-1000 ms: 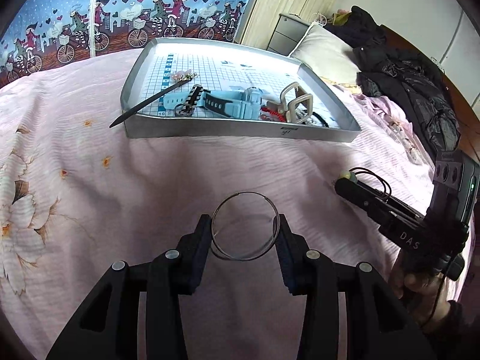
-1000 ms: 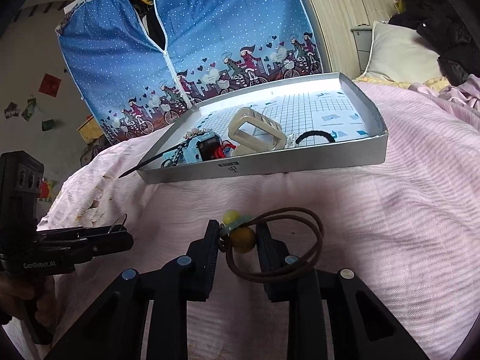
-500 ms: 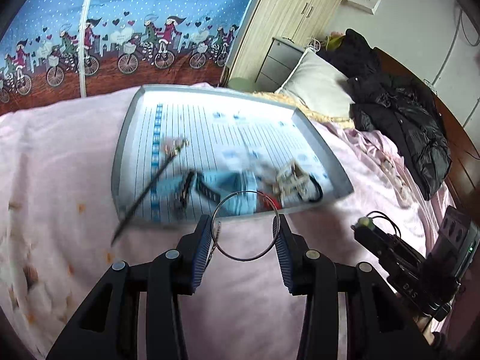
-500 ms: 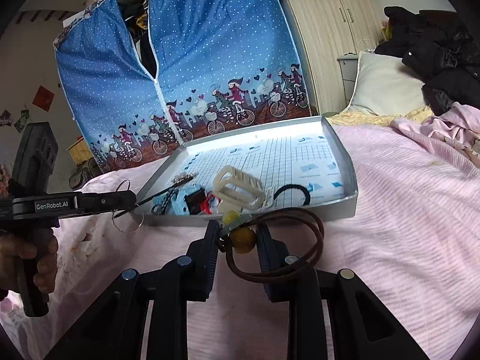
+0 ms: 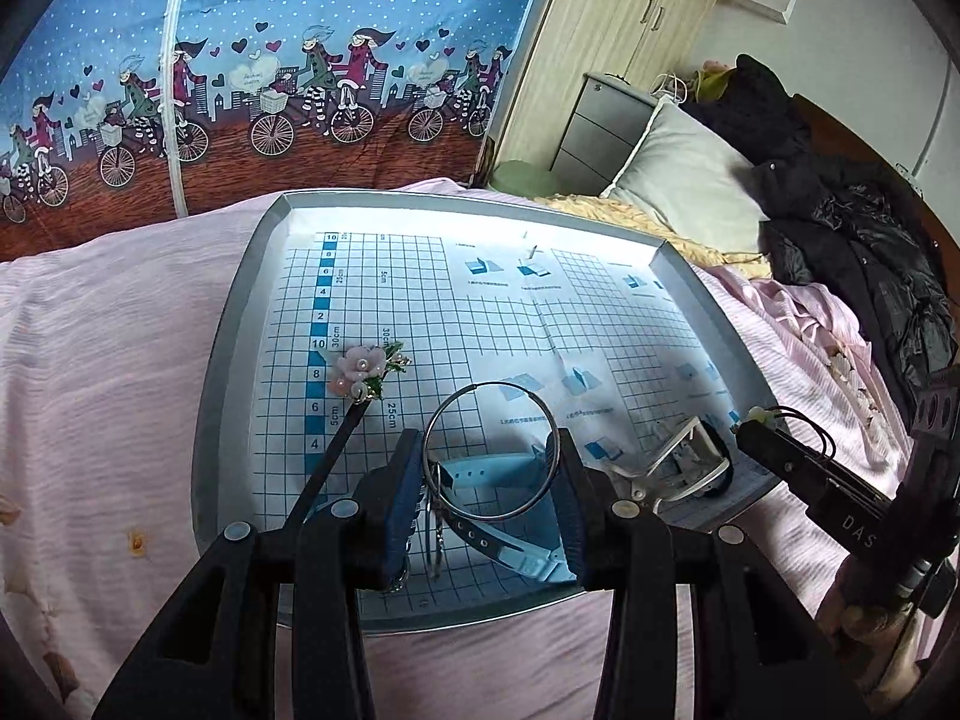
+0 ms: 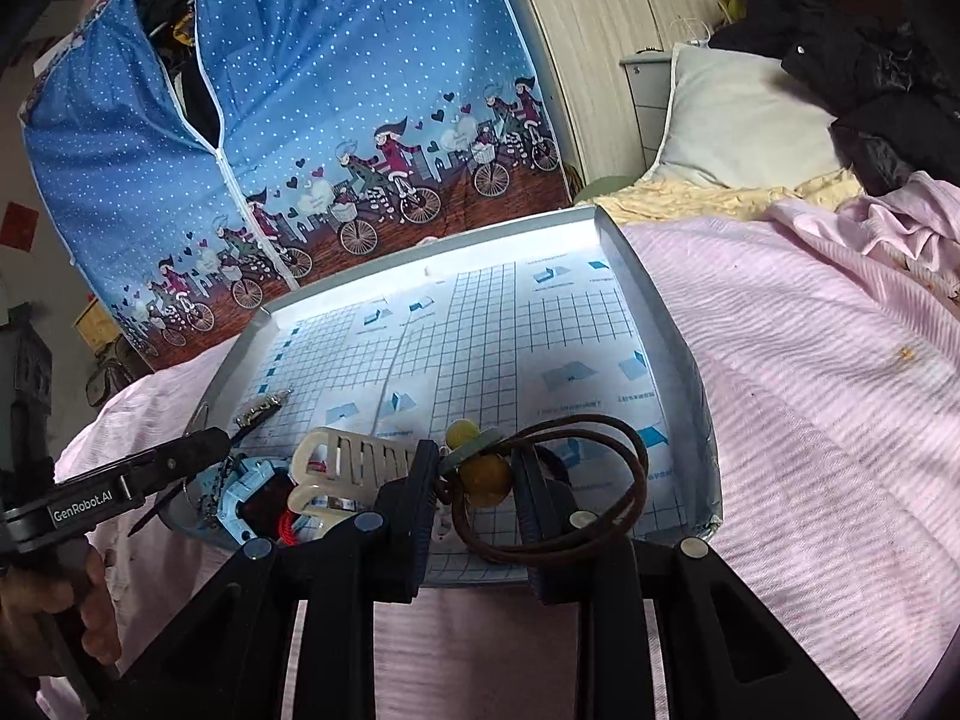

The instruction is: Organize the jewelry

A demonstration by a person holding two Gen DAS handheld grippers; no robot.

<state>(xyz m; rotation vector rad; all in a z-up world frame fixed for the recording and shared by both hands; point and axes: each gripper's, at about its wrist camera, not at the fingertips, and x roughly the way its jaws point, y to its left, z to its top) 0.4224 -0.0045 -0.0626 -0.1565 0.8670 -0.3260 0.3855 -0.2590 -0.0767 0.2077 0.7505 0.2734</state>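
Observation:
My left gripper [image 5: 491, 483] is shut on a thin silver ring bangle [image 5: 543, 414], held over the near part of the grey tray [image 5: 240, 312]. My right gripper [image 6: 474, 480] is shut on a brown cord bracelet [image 6: 636, 468] with yellow beads [image 6: 486, 477], also above the tray's [image 6: 690, 360] near edge. In the tray lie a flower hairpin [image 5: 363, 369] on a black stick, a light blue watch [image 5: 510, 534], a cream square clip [image 6: 354, 456] and a black hair tie [image 5: 717, 468]. The other gripper [image 5: 780, 456] appears at the right of the left wrist view.
The tray sits on a pink bedspread [image 6: 840, 360]. A blue fabric wardrobe [image 5: 240, 60] stands behind it. A white pillow [image 5: 684, 180] and dark clothes [image 5: 870, 252] lie at the right. A hand [image 6: 90, 600] holds the left gripper's handle.
Both grippers have moved forward from the bedspread to above the tray's near edge, still carrying the bangle and the cord bracelet. The tray now fills each view.

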